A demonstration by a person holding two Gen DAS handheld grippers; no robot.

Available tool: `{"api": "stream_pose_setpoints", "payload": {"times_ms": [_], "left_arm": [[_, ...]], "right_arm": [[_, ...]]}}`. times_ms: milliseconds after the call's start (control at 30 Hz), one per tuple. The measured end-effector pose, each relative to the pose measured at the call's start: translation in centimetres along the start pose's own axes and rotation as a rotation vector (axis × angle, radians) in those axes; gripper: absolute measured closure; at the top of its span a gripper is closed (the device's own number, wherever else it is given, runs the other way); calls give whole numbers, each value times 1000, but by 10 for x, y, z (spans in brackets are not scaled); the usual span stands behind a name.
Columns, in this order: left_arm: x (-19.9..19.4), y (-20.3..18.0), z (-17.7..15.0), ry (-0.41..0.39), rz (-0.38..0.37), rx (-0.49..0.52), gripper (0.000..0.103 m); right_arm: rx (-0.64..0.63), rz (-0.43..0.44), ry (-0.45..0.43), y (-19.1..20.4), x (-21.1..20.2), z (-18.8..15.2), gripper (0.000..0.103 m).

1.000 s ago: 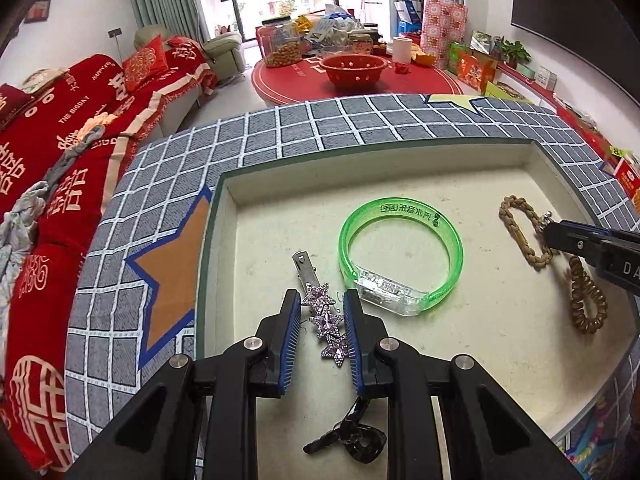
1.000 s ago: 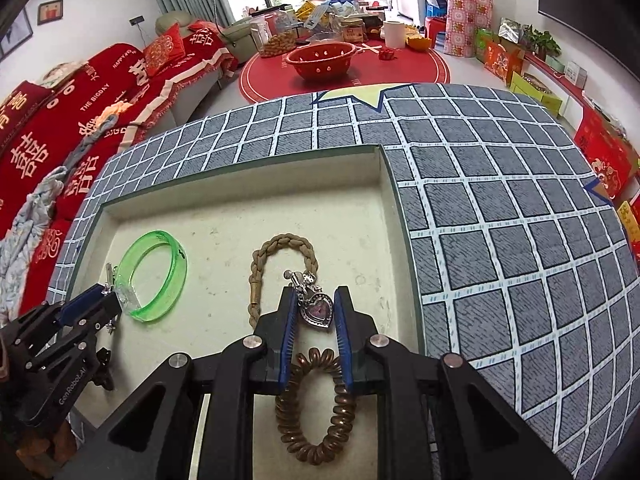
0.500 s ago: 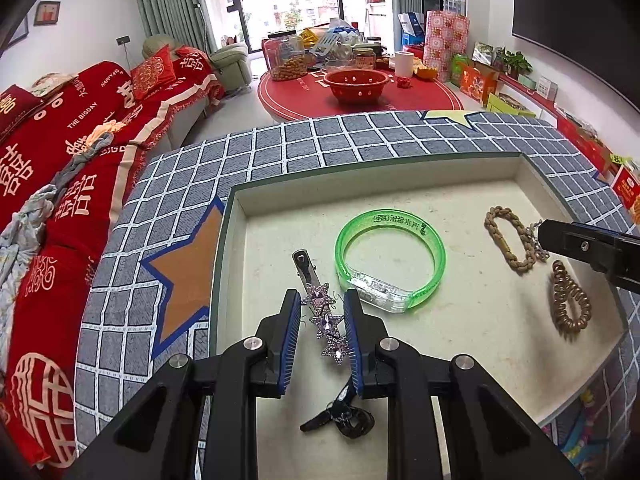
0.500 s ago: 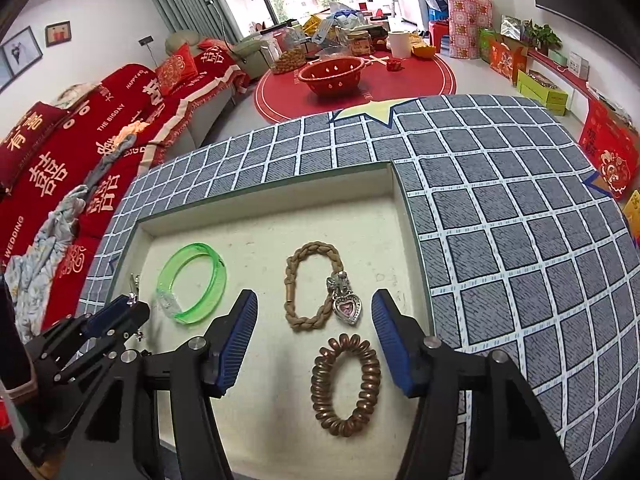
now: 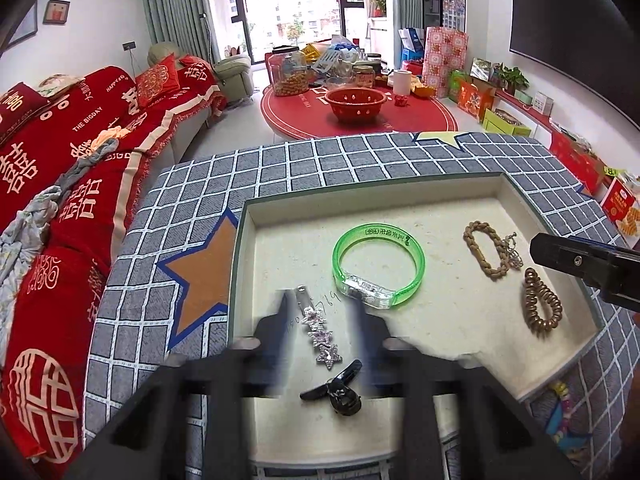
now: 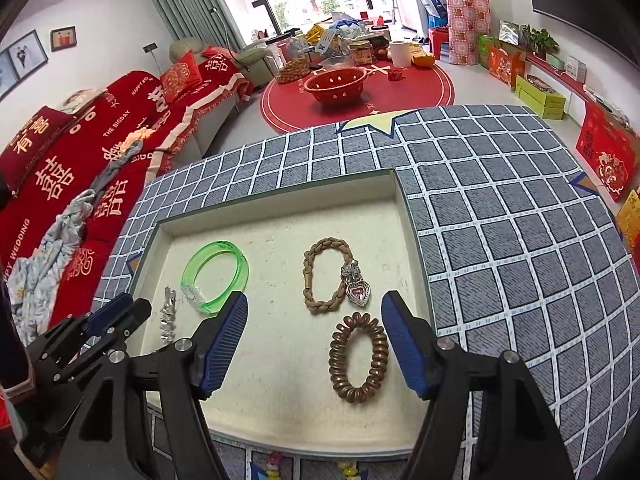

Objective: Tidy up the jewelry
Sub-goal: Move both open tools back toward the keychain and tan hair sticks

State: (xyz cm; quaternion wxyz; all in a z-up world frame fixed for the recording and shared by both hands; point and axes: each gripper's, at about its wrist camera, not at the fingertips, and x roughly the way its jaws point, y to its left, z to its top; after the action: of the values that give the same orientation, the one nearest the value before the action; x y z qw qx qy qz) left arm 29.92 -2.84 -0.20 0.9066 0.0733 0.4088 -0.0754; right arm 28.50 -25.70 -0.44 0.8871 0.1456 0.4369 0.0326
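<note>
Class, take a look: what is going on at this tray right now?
A person with a gripper in each hand is sorting jewelry in a shallow tray. Both grippers' jaws are opening and hold nothing. The left gripper is over a star hair clip, the right gripper over a braided bracelet with a heart charm and a coil hair tie. A green bangle and a black clip lie there too.

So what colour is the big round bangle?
Clear bright green bangle, best seen from the left wrist view.
</note>
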Motion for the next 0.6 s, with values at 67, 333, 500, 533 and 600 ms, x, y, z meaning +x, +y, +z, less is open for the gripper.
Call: {"api": "stream_pose_setpoints", "payload": {"times_ms": [67,333,500,533,600], "left_arm": [[-13,1,-2,-66,30,-16,0],[-36,3,-7,-78,10,-10,0],[-55,10,-17,-84,-2,-37,0],[-60,12,-19,-90,-4,-41,0],[-69,15,-26,-95,-10,-50,0]], "right_arm": [[1,0,-9,1,-5,-1,24],[0,-11,-32,4,-25,-8,18],[-3,-13,-96,7,-47,-18,0],[-2,-11,-112,8,-53,-20,0],[-1,-1,-141,9,-64,-25,0]]}}
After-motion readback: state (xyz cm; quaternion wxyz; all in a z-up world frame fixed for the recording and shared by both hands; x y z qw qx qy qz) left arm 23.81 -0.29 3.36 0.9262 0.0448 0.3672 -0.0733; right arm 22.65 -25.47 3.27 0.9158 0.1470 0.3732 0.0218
